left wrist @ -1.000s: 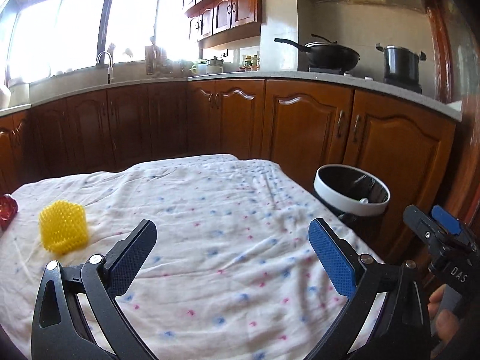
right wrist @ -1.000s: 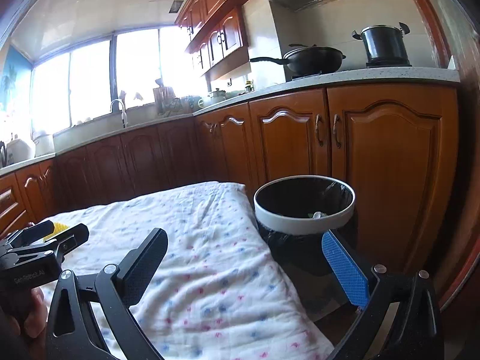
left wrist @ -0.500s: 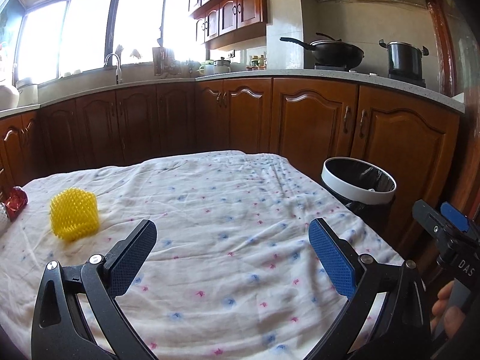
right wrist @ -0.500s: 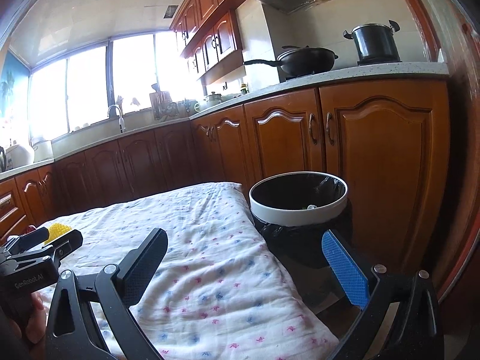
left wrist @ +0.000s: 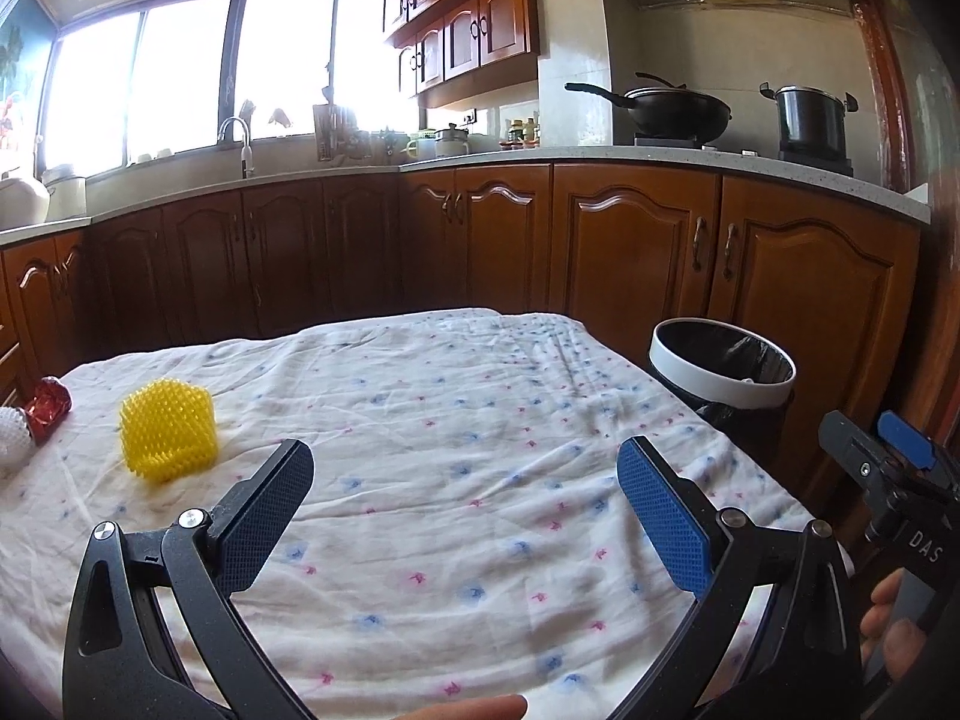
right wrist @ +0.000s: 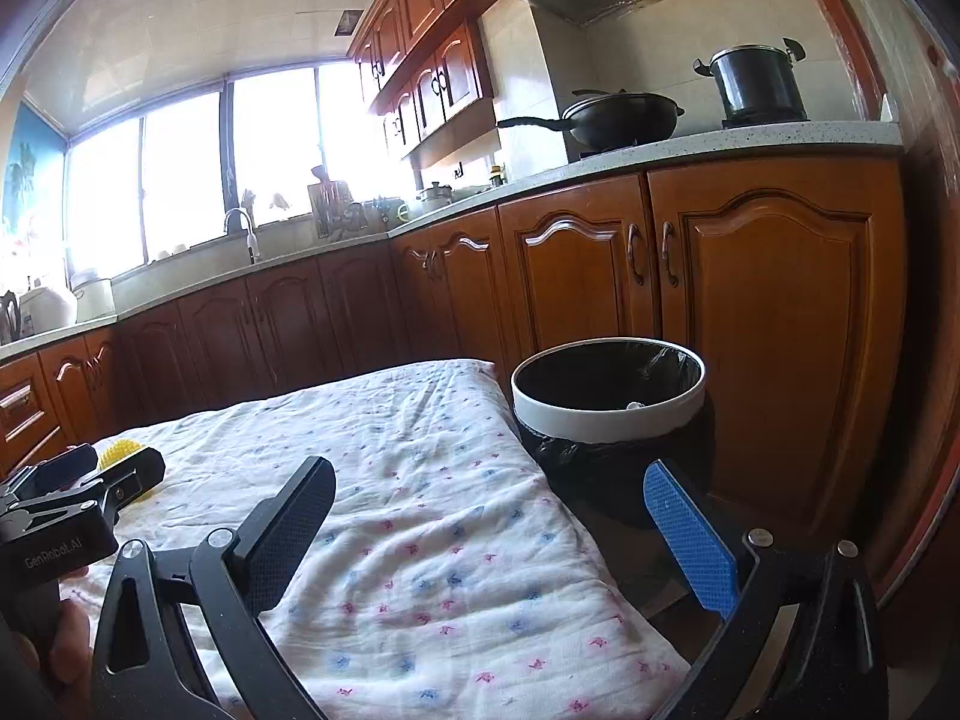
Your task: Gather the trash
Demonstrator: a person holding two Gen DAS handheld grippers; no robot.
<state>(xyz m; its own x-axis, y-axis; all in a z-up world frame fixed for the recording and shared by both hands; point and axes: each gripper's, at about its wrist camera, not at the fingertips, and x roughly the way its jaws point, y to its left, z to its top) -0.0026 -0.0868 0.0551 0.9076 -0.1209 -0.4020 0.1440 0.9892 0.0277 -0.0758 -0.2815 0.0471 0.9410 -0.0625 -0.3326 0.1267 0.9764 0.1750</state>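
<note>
1. So, far left on the desk (left wrist: pixel 480 420), a red crumpled wrapper (left wrist: pixel 48 408) touches a white spiky ball (left wrist: pixel 12 438).
2. Just right of those sits a yellow spiky piece (left wrist: pixel 168 429).
3. Left gripper (left wrist: pixel 465 507) hangs wide over the floral cloth (left wrist: pixel 456 372), holding nothing.
4. Right gripper (right wrist: pixel 489 522) gapes wide too, nothing in it.
5. Far right, the trash bin (right wrist: pixel 606 414) stands beside the desk, black liner inside.

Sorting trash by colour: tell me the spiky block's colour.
Yellow; the spiky block shows best in the left wrist view.
</note>
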